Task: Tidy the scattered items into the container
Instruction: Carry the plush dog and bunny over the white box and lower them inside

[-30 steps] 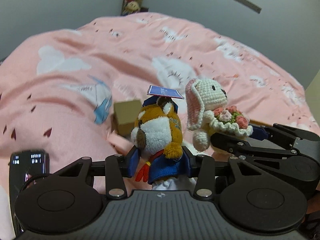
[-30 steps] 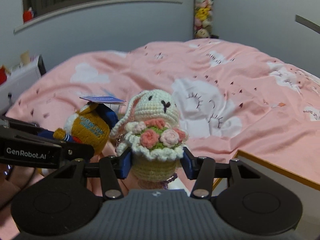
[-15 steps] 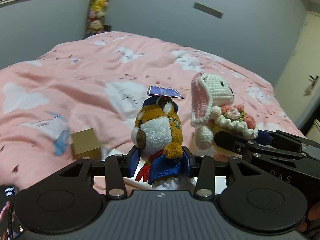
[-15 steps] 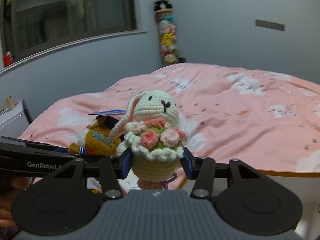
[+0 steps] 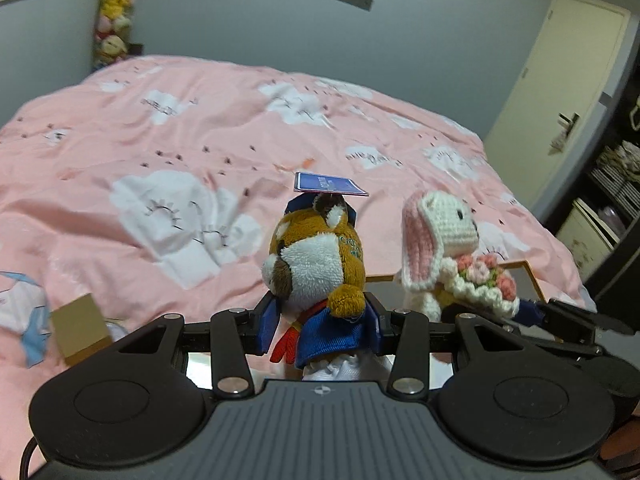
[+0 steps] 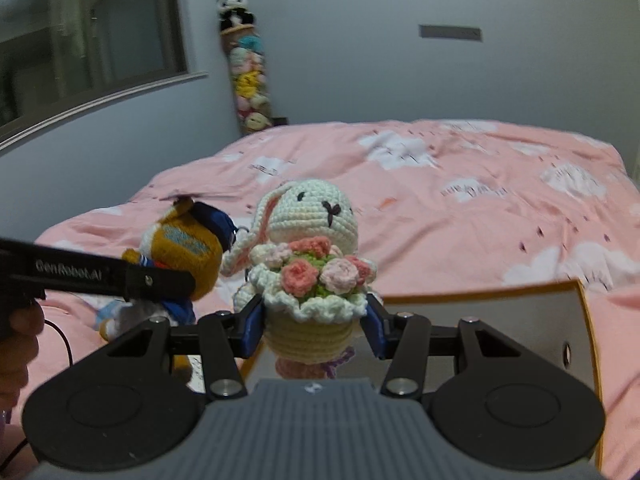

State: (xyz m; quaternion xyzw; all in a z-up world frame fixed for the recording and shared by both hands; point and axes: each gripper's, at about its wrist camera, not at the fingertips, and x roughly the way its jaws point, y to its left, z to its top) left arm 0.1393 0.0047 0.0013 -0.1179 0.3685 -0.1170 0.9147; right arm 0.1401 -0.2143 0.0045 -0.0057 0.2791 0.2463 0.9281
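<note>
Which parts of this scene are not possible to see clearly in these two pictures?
- Container inside: both views, hidden by the grippers' bodies and the toys.
- Crochet rabbit lower end: right wrist view, behind the right gripper.
- Text on the blue tag of the plush animal: left wrist view, too small; right wrist view, blurred.
- Cardboard box: left wrist view, blurred.

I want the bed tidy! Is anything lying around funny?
Yes. A small cardboard box and a blue-and-white paper thing still lie loose on the pink duvet. The brown plush and crochet bunny are held in the grippers.
</note>
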